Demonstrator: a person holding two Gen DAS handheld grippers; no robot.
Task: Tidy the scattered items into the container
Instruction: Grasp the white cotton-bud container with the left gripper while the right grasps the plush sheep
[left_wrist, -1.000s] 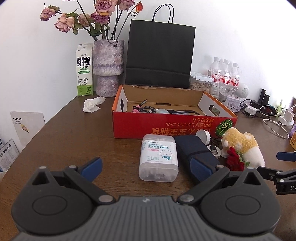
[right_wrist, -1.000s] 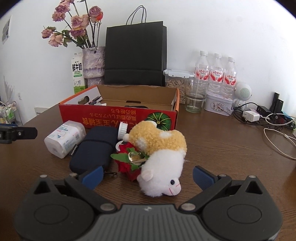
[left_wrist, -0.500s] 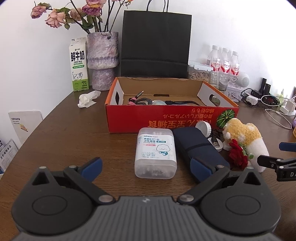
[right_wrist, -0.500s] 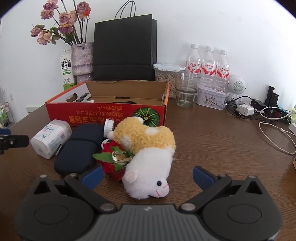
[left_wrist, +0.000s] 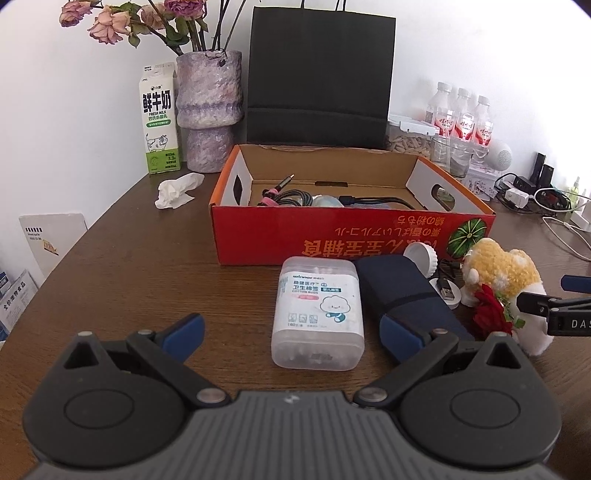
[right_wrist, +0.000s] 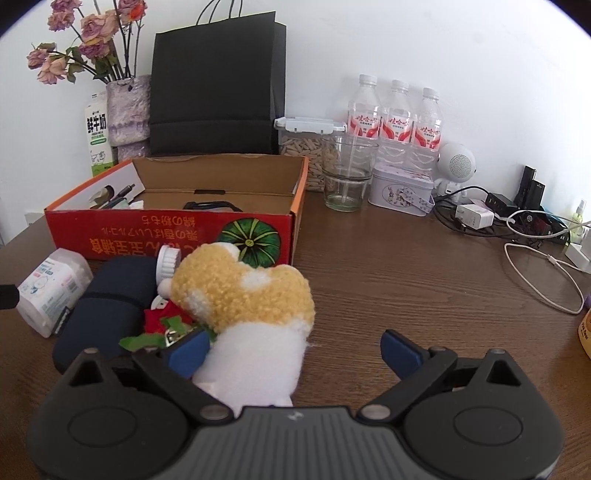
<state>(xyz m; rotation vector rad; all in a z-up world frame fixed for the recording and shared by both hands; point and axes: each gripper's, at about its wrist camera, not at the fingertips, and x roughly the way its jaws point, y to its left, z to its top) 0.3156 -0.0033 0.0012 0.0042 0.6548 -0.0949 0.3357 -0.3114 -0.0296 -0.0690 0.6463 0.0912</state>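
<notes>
From the left wrist view, the left gripper (left_wrist: 291, 330) hovers low over the brown table (left_wrist: 140, 266) with its jaws spread wide and nothing between them. Just beyond them a clear cotton-swab box (left_wrist: 317, 314) lies flat, and a dark blue pouch (left_wrist: 402, 291) lies touching its right side. Right of the pouch are a white round cap (left_wrist: 421, 254), a red fabric rose (left_wrist: 489, 314) and a yellow-and-white plush toy (left_wrist: 502, 273). Farther back stands the open red cardboard box (left_wrist: 332, 240), with coiled cables (left_wrist: 291, 195) inside. A crumpled tissue (left_wrist: 177, 186) lies to the left of the box, and a milk carton (left_wrist: 159, 122) and a vase of flowers (left_wrist: 208, 110) stand by the wall. From the right wrist view, the right gripper (right_wrist: 293, 349) sits low over the plush toy (right_wrist: 243, 299), its jaws wide apart; the toy's white part fills the left half of the gap and the left finger (right_wrist: 186, 349) lies against the toy and the rose (right_wrist: 162, 319), while the right finger is clear of it. The pouch (right_wrist: 107, 306) and swab box (right_wrist: 51, 288) lie to the left, the red box (right_wrist: 177, 232) beyond. A drinking glass (right_wrist: 349, 177) and three water bottles (right_wrist: 395, 118) stand at the far right.
</notes>
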